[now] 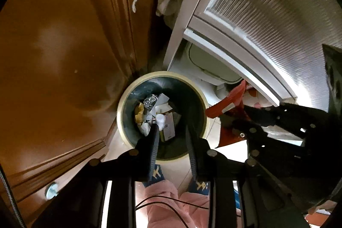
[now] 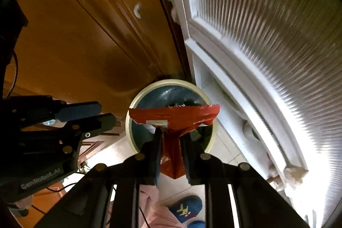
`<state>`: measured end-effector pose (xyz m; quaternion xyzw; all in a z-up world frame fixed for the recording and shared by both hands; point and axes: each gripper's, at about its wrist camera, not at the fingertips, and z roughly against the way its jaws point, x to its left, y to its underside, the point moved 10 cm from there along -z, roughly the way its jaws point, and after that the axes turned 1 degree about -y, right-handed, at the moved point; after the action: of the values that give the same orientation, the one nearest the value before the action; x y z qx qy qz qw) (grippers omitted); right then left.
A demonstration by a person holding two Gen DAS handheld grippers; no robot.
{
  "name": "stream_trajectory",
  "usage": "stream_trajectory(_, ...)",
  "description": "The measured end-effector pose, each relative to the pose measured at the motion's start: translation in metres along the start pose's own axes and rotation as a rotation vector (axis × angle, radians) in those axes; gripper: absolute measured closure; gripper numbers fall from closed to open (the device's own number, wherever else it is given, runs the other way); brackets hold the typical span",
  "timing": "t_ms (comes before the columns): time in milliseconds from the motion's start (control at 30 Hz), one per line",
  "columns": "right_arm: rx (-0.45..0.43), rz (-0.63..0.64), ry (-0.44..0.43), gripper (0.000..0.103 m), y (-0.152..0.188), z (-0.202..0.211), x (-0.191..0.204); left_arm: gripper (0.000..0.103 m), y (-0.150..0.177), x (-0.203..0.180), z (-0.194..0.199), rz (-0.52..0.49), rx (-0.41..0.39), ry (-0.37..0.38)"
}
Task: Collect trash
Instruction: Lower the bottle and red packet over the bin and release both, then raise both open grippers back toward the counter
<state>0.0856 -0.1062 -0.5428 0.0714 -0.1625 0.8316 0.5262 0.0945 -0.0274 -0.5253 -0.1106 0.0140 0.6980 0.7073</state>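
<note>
Trash sits in two places: loose scraps already lie at the bottom of the bin (image 1: 162, 114), and one red wrapper (image 2: 174, 116) hangs over its mouth. Largest around are the brown door (image 1: 64, 46) to one side and the white ribbed-glass door (image 2: 267, 35) to the other, with the bin on the floor tiles in the corner between them. Above the bin, the right gripper (image 2: 172, 138) pinches the wrapper by its lower part, its fingers pressed on the foil, the wide torn edge fanning out across the opening. The left gripper (image 1: 172, 129) points down into the bin with its fingers a little apart and nothing pinched; a small white wad (image 1: 160, 120) shows by its left fingertip, and I cannot tell whether it touches. By my reading, the step in hand is the drop. Next, the right fingers need to spread while the wrapper is within the rim, so it falls inside rather than catching on the edge.
</note>
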Motion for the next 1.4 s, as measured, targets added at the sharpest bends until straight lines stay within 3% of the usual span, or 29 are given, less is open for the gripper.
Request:
stream_trajectory(100, 0.007, -0.011, -0.003, 0.082, 0.002, -0.012, -0.002, 0.056, -0.003, 0.003, -0.003, -0.004, -0.010, 0.005)
stream_trajectory(333, 0.001, -0.057, -0.009, 0.064, -0.002, -0.024, -0.005, 0.042, -0.003, 0.014, 0.003, 0.001, -0.029, -0.011)
stream_trajectory(967, -0.005, -0.097, -0.034, 0.030, -0.001, 0.007, -0.002, 0.040, 0.007, 0.017, 0.034, 0.019, -0.052, -0.041)
stream_trajectory(1233, -0.012, -0.095, -0.030, 0.030, -0.009, 0.025, 0.003, 0.040, 0.012, 0.011, 0.060, 0.034, -0.060, -0.054)
stream_trajectory(1400, -0.027, -0.099, -0.014, 0.030, -0.012, 0.067, 0.007, 0.040, 0.014, -0.003, 0.095, 0.036, -0.072, -0.051)
